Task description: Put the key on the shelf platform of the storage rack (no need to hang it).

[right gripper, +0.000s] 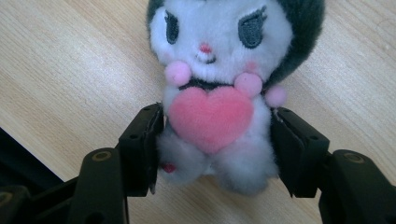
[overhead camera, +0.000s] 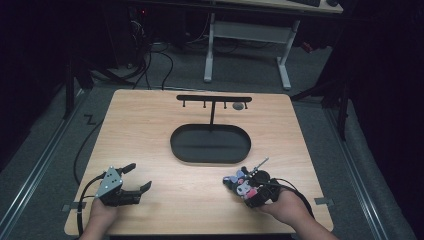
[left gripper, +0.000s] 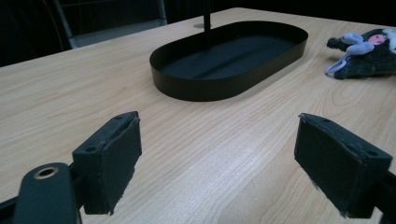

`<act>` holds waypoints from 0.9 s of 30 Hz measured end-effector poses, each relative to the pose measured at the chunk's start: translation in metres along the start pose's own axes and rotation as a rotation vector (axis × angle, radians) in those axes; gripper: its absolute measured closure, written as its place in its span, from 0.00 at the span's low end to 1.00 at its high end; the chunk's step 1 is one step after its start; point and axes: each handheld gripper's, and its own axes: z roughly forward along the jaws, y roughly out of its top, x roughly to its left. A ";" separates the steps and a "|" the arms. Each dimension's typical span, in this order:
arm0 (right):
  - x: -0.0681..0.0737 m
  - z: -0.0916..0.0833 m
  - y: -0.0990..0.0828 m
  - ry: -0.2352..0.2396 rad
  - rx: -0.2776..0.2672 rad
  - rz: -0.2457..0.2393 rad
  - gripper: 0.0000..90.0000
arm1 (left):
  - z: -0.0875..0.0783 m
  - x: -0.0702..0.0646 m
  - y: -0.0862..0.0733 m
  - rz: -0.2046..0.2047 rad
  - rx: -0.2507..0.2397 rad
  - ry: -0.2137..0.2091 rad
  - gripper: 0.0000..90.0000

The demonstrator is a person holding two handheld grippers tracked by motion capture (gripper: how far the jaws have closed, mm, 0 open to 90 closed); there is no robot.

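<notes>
A black oval tray (overhead camera: 210,143) is sitting in the middle of the wooden table (overhead camera: 150,125), with a thin post rising from its far edge to a black hanger bar (overhead camera: 214,98).

The right gripper (overhead camera: 248,191) is resting on the table near the tray's front right corner, and its jaws are closing around the body of a plush toy (right gripper: 219,88). In the right gripper view the two pads are pressing the toy's sides just below its pink heart, its white face and dark hood pointing away from the gripper. A small metal clasp (overhead camera: 261,163) is sticking out from the toy toward the tray.

The left gripper (overhead camera: 136,179) is lying well to the tray's front left, its jaws spread wide with nothing between them.
</notes>
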 end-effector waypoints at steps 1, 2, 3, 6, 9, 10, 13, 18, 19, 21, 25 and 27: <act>0.000 0.000 0.000 0.000 0.000 -0.002 0.45 | 0.000 0.000 0.000 -0.002 0.004 0.001 0.17; 0.000 0.000 0.001 0.000 -0.002 -0.005 0.45 | 0.001 0.000 -0.001 -0.004 0.006 0.001 0.17; 0.000 0.000 0.001 0.000 -0.003 0.002 0.46 | 0.001 0.000 -0.001 -0.004 0.011 0.000 0.17; 0.001 0.000 0.001 -0.008 0.002 0.006 0.48 | 0.000 0.000 0.000 -0.005 0.000 -0.003 0.17; 0.003 -0.001 0.001 -0.014 0.013 0.010 0.50 | 0.000 -0.001 -0.002 -0.001 0.018 -0.003 0.17; 0.003 -0.001 0.001 -0.014 0.013 0.010 0.50 | 0.000 -0.001 -0.002 -0.001 0.018 -0.003 0.17; 0.006 -0.002 0.002 -0.010 0.021 0.013 0.52 | -0.001 0.000 -0.001 -0.006 0.001 -0.001 0.17; 0.004 -0.009 0.003 -0.008 0.014 0.011 0.53 | 0.000 -0.001 -0.001 -0.001 0.012 -0.002 0.17; 0.004 -0.009 0.003 -0.008 0.014 0.011 0.53 | 0.000 -0.001 -0.001 -0.001 0.012 -0.002 0.17; 0.004 -0.012 0.003 -0.005 0.007 0.012 0.53 | -0.001 -0.001 -0.001 0.000 0.013 -0.002 0.17; 0.002 -0.018 0.006 -0.006 0.000 -0.012 0.53 | -0.003 0.000 -0.001 -0.004 0.005 -0.001 0.17; 0.003 -0.021 0.007 -0.001 -0.002 -0.010 0.53 | -0.002 0.001 -0.001 -0.009 0.006 0.004 0.17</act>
